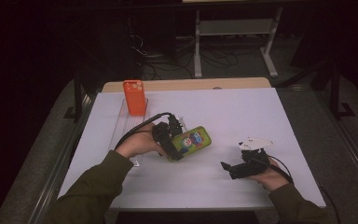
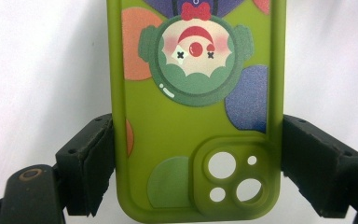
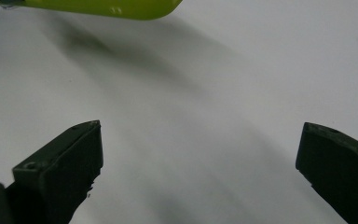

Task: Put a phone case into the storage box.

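While the left gripper [image 1: 176,144] clamps its jaws on the long sides of the green silicone phone case with a clown print [image 2: 196,112] just above the white tabletop [image 1: 242,112], keep it level. Its camera-cutout end sits nearest the jaws, its long axis pointing away along them. The right gripper [image 3: 200,154] rests open, apart.
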Available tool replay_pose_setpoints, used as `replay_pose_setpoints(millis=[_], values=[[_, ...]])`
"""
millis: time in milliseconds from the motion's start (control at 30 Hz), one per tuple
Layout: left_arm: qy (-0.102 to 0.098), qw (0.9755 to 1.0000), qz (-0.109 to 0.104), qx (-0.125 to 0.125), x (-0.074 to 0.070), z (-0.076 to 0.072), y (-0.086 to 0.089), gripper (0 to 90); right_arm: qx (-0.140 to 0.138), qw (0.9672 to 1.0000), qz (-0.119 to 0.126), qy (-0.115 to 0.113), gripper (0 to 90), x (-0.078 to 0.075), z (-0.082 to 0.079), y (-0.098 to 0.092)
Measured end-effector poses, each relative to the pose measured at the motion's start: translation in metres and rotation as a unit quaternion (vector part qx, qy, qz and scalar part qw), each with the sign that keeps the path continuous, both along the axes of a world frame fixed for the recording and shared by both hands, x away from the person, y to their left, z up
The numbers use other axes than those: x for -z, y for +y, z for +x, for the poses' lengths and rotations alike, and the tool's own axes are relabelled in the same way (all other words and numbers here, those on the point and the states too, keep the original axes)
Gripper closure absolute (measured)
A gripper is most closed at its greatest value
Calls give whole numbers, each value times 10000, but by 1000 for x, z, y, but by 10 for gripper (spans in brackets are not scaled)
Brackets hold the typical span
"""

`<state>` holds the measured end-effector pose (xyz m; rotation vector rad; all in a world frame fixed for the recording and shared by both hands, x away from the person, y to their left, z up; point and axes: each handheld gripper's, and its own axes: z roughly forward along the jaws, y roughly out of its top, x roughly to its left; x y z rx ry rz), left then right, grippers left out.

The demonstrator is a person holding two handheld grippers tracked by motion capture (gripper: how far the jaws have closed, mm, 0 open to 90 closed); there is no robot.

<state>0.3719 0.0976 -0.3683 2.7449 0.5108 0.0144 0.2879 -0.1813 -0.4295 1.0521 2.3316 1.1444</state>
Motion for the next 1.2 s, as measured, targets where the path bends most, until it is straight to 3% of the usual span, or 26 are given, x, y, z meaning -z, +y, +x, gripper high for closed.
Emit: replay_pose_setpoints(millis=[300,633,900,1100,1200], values=[[41,10000,-27,-59,0,-4,-7,159,-152,9988,-262,-384,1,-3,5,6],[-29,10000,11,33,5,-7,-13,159,-362,9919,-865,-856,1,-8,11,30],[6,10000,54,1,8,-5,-15,159,-621,9780,-1406,-1409,1,-9,13,44],[15,9999,130,-55,8,0,-14,159,-822,9628,-1789,-1848,1,-9,12,52],[55,9998,200,-56,9,2,-14,159,-943,9537,-1960,-2076,1,-9,10,55]])
